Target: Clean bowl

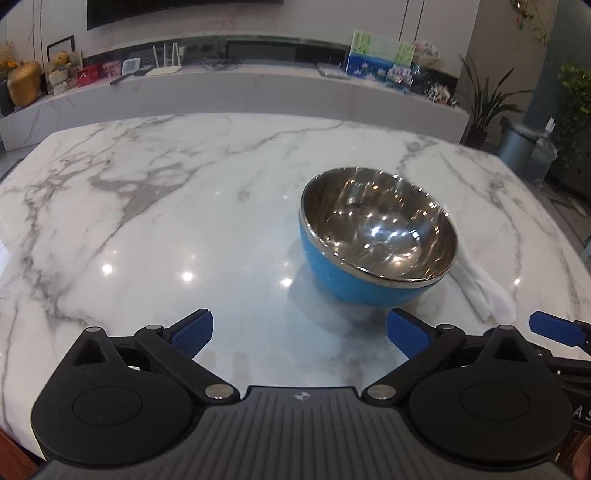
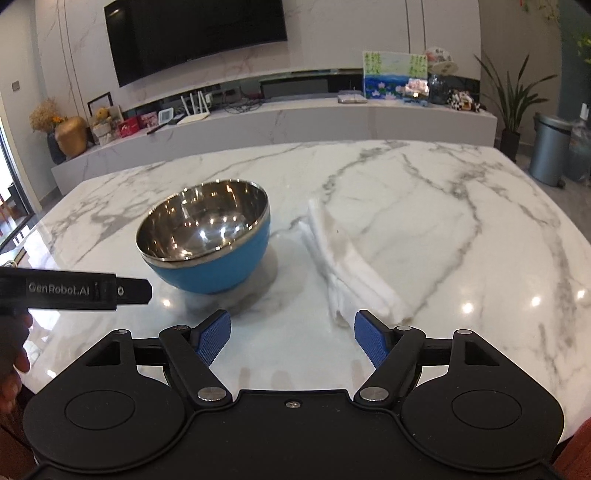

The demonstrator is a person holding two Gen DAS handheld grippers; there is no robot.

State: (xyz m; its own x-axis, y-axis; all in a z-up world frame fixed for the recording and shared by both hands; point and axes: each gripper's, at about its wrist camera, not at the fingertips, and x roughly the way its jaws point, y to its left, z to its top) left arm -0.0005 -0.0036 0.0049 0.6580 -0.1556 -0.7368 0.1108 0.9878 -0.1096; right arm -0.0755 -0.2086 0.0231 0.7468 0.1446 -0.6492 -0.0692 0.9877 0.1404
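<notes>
A bowl, blue outside and shiny steel inside, stands upright on the white marble table; it also shows in the right wrist view. A folded white cloth lies flat just right of the bowl; its edge shows in the left wrist view. My left gripper is open and empty, a little short of the bowl. My right gripper is open and empty, close before the cloth's near end. The right gripper's finger shows at the right edge of the left wrist view, and the left gripper's body at the left of the right wrist view.
Beyond the table's far edge runs a long marble shelf with ornaments, a router and pictures, under a wall TV. A grey bin and potted plants stand on the floor at the right.
</notes>
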